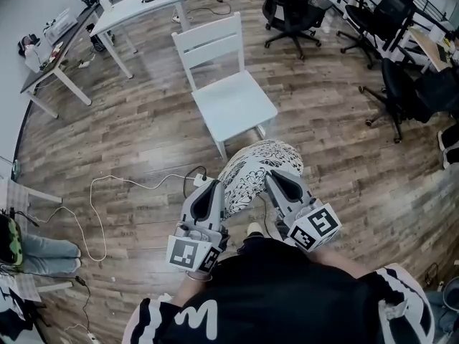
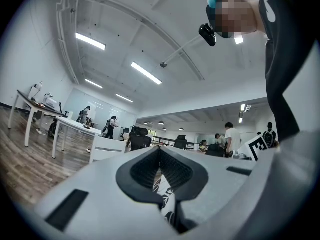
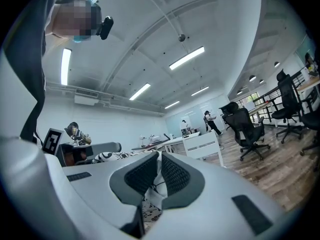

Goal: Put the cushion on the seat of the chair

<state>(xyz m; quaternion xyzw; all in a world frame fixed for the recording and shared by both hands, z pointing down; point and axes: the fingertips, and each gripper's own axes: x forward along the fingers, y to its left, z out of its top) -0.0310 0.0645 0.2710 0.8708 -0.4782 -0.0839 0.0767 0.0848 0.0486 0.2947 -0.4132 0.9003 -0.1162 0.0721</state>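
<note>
- Cushion [image 1: 257, 172], white with a black floral print, is held up over the wooden floor [image 1: 136, 135] between the two grippers. In the head view it is seen just short of the white chair [image 1: 215, 45], not on the seat [image 1: 240, 106].
- The left gripper [image 1: 212, 189] is closed on the cushion's left edge. In the left gripper view a fold of the printed fabric [image 2: 167, 199] is seen pinched where the jaws of that gripper [image 2: 160, 153] meet.
- The right gripper [image 1: 276, 179] is likewise clamped on the cushion's right edge. In the right gripper view a tuck of the fabric [image 3: 151, 191] is gripped between the ribbed pads of that gripper [image 3: 159, 158], with no gap left.
- Both grippers are held close to the person's dark shirt [image 1: 287, 292], with the marker cubes nearest the body.
- The chair's front edge is turned towards the cushion and its slatted backrest is on the far side. Whether the cushion touches the seat's front edge cannot be told.
- A white counter [image 1: 140, 6] is seen beyond the chair at the upper left, and black office chairs [image 1: 290, 9] stand at the upper right.
- A white cable [image 1: 100, 213] is laid in loops on the floor, left of the left gripper.
</note>
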